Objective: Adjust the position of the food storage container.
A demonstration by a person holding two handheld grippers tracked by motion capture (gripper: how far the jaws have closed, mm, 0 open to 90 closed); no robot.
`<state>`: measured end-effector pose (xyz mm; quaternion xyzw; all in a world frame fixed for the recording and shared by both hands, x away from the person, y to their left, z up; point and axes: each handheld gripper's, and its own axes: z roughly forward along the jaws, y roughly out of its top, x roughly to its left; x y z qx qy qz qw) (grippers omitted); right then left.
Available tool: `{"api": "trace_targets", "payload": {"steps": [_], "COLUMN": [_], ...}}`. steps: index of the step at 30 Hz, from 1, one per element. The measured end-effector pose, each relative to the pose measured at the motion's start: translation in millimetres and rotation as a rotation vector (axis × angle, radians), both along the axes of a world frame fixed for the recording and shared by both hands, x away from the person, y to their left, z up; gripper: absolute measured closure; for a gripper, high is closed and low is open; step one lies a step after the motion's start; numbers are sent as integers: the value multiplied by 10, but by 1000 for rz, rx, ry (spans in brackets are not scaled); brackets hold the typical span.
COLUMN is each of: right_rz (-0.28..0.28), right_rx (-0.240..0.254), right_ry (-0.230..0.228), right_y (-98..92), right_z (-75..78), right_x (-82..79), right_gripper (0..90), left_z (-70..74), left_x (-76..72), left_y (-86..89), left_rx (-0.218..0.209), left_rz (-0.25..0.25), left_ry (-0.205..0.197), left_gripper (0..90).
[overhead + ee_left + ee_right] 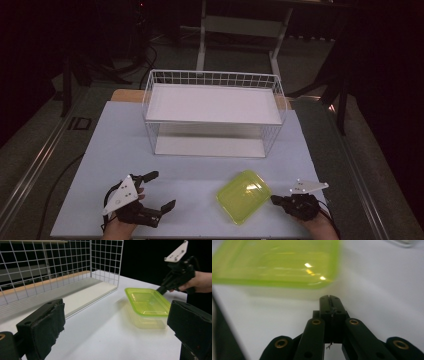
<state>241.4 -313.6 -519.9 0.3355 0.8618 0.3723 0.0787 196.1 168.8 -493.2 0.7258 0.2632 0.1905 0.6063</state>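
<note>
A translucent yellow-green plastic container (244, 195) with its lid on lies on the white table near the front, right of centre. My right gripper (276, 199) sits just right of it, jaws pressed together with nothing between them, tips close to the container's edge (287, 267). In the right gripper view the shut tips (330, 299) stop a little short of the container. My left gripper (161, 190) rests at the front left, jaws spread wide and empty. Across the left gripper view, the container (147, 305) lies ahead between the two pads (47, 327), with the right gripper (161, 289) touching its far rim.
A white wire basket rack (150, 90) with two white shelves stands at the back middle of the table; its mesh (50, 265) fills the left gripper view's upper left. The table's front edge (200, 235) lies close under both hands. Dark floor and table legs lie beyond.
</note>
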Motion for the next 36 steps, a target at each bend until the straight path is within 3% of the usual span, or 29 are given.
{"api": "trace_targets", "payload": {"steps": [7, 13, 21, 31, 36], "right_rz": [135, 174, 242, 262, 265], "right_rx": [-21, -24, 4, 8, 10], "right_ry": [20, 38, 18, -18, -31], "right_y": [370, 586, 960, 1385, 1452], "right_z": [-79, -151, -132, -140, -143], "right_x": [-100, -88, -93, -14, -10], "right_gripper": [899, 899, 899, 899, 898], "left_z": [6, 5, 11, 16, 17], "left_x": [6, 17, 10, 2, 2], "left_y": [-3, 2, 2, 12, 18], "left_rx": [-4, -5, -2, -2, -3], "left_rz": [-3, -5, -4, -9, -8], "left_ry": [-1, -2, -5, -7, -7], "left_gripper": [23, 24, 24, 23, 23]}}
